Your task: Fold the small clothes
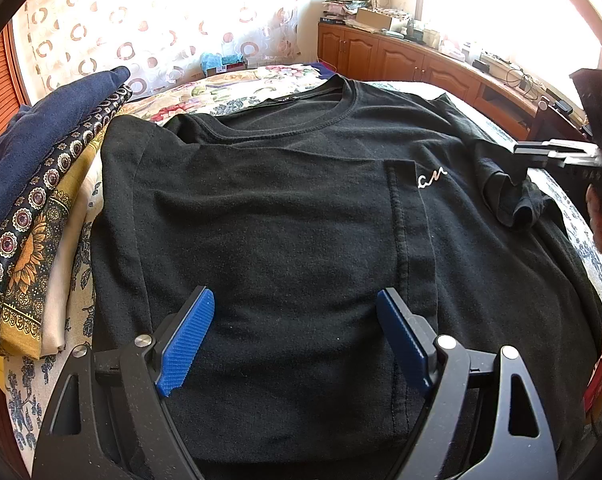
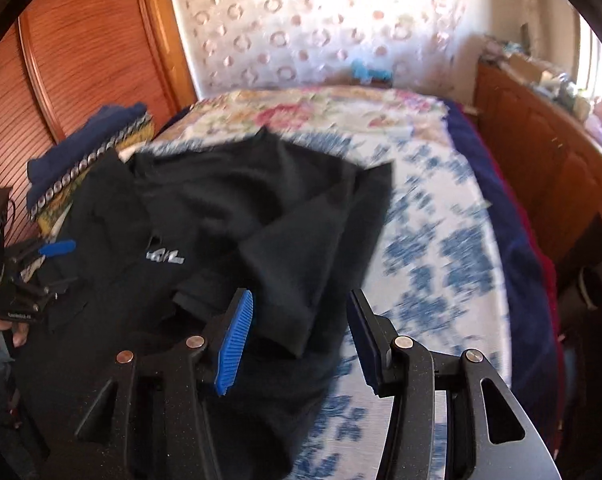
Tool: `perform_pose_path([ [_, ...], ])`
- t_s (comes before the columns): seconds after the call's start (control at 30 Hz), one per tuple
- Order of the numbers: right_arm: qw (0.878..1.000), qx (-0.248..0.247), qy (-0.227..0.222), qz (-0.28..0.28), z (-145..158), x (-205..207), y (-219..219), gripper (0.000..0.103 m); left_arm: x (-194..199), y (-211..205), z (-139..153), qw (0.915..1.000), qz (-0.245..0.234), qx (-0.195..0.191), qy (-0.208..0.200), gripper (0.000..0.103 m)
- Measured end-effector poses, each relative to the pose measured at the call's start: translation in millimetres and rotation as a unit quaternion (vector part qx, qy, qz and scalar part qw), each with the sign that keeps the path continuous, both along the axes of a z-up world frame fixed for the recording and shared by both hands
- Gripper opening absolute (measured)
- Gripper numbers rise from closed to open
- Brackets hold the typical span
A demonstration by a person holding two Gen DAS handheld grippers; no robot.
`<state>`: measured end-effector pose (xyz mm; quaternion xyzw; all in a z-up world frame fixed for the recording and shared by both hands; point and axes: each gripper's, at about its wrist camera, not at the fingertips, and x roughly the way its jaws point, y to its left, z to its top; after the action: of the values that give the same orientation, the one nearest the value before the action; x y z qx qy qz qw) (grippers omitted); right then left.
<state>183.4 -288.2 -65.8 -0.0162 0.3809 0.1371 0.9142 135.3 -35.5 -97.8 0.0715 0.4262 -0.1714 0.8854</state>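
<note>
Nearest to me, the left claw (image 1: 293,336) hangs wide open over the lower middle of the black T-shirt (image 1: 301,208), its blue pads clear of the cloth and gripping nothing. The right claw (image 2: 297,340) is parted too, nothing pinched between its pads, poised over the loose right sleeve (image 2: 301,264) at the shirt's edge on the bed (image 2: 441,240). That sleeve looks to me like the weak spot: it lies crumpled and partly doubled over, so if the claw bites the bunched layers the fold would likely come out crooked, or it may snag the floral bedcover (image 1: 229,100) beneath. With nothing pinning the shirt, a pull from one side could also drag the left panel (image 1: 261,216), already folded in, out of line. The shirt lies flat, chest up, its long axis running away from me, hem near and round collar (image 1: 293,120) pointing toward the curtained window (image 1: 149,28). Just beside its left edge sits a stack of folded clothes (image 1: 41,184), close enough, I'd judge, to be nudged.
</note>
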Motion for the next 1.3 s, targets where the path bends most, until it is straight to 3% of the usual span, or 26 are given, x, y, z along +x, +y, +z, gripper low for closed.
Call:
perform_pose_path([
  [0.07,1.000,-0.014,0.012,0.007,-8.2,5.3,10.3,0.047,-0.1,0.2,0.2,1.0000,0.001,-0.001,0.000,0.084],
  [0.13,0.999,-0.029,0.017,0.016,-12.2,10.5,18.8,0.012,0.3,1.9,1.6,1.0000,0.002,-0.005,-0.003,0.084],
  [0.17,0.999,-0.036,0.009,0.019,-12.1,14.2,19.1,0.009,-0.7,4.1,3.6,0.9999,0.006,-0.008,-0.008,0.084],
  [0.3,0.998,-0.030,-0.029,0.042,12.1,24.7,37.4,0.007,-9.2,19.8,23.0,0.9978,0.027,-0.037,-0.049,0.084],
  [0.5,0.993,-0.027,-0.063,0.092,41.9,63.1,90.6,0.007,-14.3,38.1,46.4,0.9945,0.048,-0.050,-0.078,0.084],
  [0.57,0.993,-0.028,-0.068,0.096,45.8,75.9,103.7,0.026,-12.9,42.4,50.1,0.9943,0.051,-0.048,-0.081,0.084],
  [0.6,0.993,-0.032,-0.065,0.092,44.6,81.7,106.4,0.052,-12.3,43.2,51.8,0.9942,0.052,-0.044,-0.083,0.084],
  [0.63,0.994,-0.033,-0.064,0.087,44.2,84.5,107.2,0.063,-12.3,44.4,52.6,0.9941,0.053,-0.041,-0.085,0.084],
  [0.77,0.995,-0.047,-0.065,0.061,31.8,78.1,96.1,0.063,-6.5,51.2,56.1,0.9938,0.049,-0.043,-0.089,0.084],
  [0.93,0.996,-0.083,-0.037,0.009,10.4,76.0,68.3,0.063,14.9,58.4,53.2,0.9954,0.050,-0.039,-0.072,0.083],
  [1.17,0.996,-0.082,-0.013,-0.038,-6.1,99.9,44.4,0.063,56.2,65.9,45.3,0.9973,0.053,-0.036,-0.034,0.064],
  [1.3,0.997,-0.062,-0.008,-0.045,-8.5,106.0,39.3,0.076,81.3,66.2,37.3,0.9973,0.069,-0.018,-0.015,0.063],
])
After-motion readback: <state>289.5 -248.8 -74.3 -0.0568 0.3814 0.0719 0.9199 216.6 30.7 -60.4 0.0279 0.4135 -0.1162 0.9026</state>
